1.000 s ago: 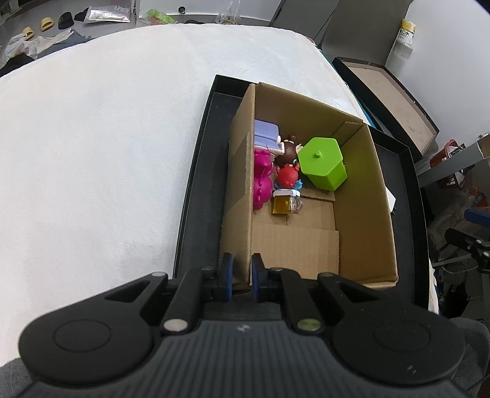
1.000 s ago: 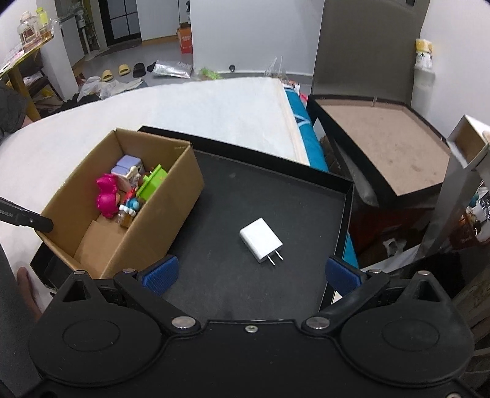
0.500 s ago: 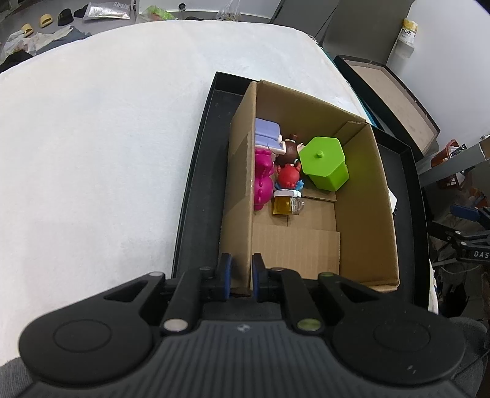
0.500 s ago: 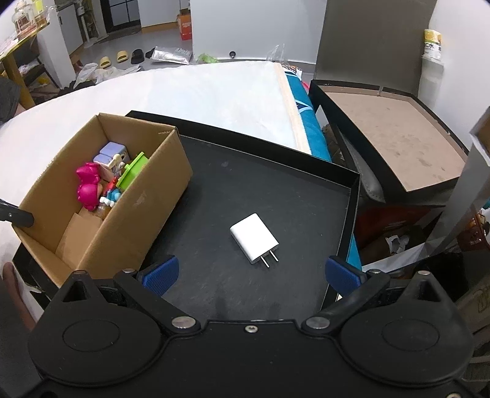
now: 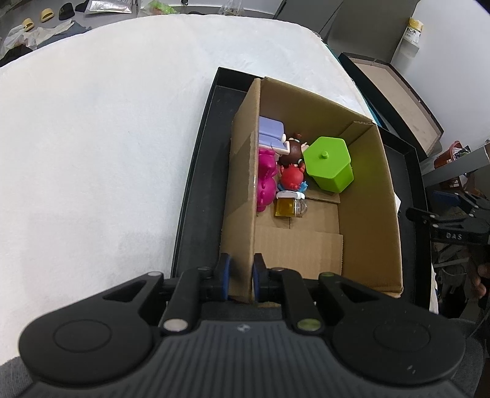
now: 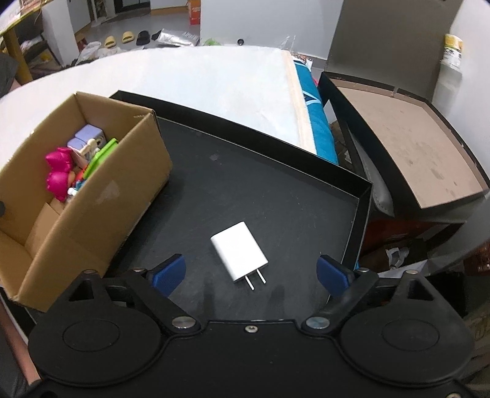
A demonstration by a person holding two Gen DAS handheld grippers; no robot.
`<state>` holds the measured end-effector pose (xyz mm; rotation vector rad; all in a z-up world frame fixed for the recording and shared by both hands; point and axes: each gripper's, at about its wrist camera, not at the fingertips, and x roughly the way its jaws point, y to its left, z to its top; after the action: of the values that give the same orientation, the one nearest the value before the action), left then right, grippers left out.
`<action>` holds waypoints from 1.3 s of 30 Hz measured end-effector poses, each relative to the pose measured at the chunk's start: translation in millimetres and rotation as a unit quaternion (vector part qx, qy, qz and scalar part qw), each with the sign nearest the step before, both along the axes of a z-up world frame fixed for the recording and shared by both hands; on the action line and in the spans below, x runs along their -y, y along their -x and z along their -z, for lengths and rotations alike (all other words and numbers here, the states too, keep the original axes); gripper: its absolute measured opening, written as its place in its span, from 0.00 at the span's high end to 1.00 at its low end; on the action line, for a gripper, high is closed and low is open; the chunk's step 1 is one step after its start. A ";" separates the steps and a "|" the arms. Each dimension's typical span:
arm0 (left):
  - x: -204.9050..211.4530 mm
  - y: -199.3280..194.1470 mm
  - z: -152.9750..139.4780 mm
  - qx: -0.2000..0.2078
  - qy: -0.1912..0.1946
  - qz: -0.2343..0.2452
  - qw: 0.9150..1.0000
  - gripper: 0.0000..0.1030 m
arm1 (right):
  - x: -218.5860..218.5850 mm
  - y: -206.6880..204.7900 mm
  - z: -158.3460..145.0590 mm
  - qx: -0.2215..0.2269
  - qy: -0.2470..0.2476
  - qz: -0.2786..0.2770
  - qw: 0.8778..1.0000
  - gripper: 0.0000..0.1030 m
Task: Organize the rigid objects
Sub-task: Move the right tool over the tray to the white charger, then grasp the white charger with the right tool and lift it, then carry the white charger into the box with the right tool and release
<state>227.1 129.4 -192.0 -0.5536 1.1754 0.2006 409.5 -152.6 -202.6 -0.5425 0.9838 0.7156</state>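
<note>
A white bed fills most of the room. Beyond it, slippers, a silver bag and clothes litter a grey floor. A yellow-legged table stands left; white walls behind, evenly lit.

A white charger lies on a black tray between the closing right gripper pads, untouched; a cardboard box of toys stands left.

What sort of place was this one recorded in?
Probably a lived-in home or workshop room, not a lab: slippers on the floor, a white padded surface like a mattress, and a cardboard box of toys.
</note>
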 end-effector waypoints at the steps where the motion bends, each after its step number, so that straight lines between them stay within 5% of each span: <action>1: -0.1 0.0 -0.1 0.000 0.000 0.000 1.000 0.88 | -2.2 -1.7 1.5 0.000 0.004 -0.005 1.000 0.14; 16: 3.1 -3.5 1.5 -0.004 -0.006 0.007 1.000 0.87 | -26.8 -16.0 30.8 -0.003 0.044 -0.042 0.998 0.21; 19: 3.2 -3.8 1.3 -0.004 -0.008 0.010 1.000 0.87 | -29.2 -16.7 35.9 0.001 0.049 -0.038 0.998 0.34; 21: 3.6 -4.2 1.3 -0.005 -0.010 0.012 1.000 0.87 | -28.6 -18.8 39.2 -0.022 0.044 -0.029 0.998 0.63; 39: 4.6 -0.6 -0.4 -0.002 -0.013 0.011 1.000 0.88 | -8.1 4.4 6.7 -0.022 0.020 -0.016 0.999 0.64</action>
<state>227.6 124.8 -191.6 -0.5170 1.1815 0.1987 405.2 -144.6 -209.3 -0.5807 1.0354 0.7394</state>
